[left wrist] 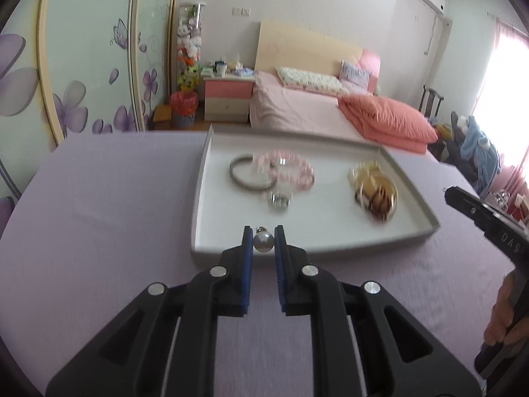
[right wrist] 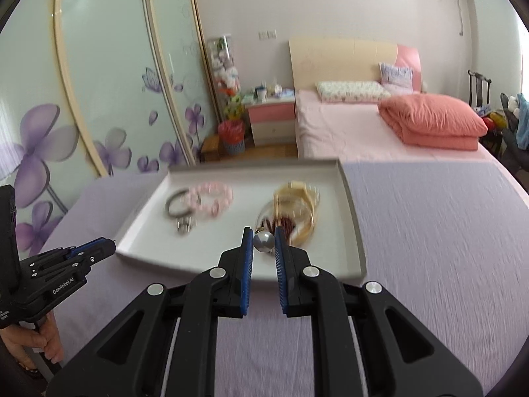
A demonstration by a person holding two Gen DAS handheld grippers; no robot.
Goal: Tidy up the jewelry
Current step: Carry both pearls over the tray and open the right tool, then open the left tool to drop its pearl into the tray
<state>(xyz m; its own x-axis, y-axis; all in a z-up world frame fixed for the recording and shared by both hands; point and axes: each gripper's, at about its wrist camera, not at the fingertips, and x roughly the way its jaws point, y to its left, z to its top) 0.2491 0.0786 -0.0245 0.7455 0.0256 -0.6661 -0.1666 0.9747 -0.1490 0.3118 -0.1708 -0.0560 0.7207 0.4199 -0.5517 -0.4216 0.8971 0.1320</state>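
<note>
Pearl earrings are pinched one apiece: one pearl (left wrist: 263, 242) in our left gripper (left wrist: 263, 241), its twin (right wrist: 263, 242) in our right gripper (right wrist: 263, 241), both above the white tray's (left wrist: 330, 231) near edge. We should keep both grips steady and lower them onto bare tray floor, clear of the bracelets (left wrist: 284, 170).

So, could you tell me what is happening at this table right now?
A person holds a claw in each hand, sorting jewelry. The left claw is shut on a pearl earring, and the right claw on another pearl earring. In the white tray lie a grey bangle, a pink bead bracelet and a gold and brown pile.
</note>
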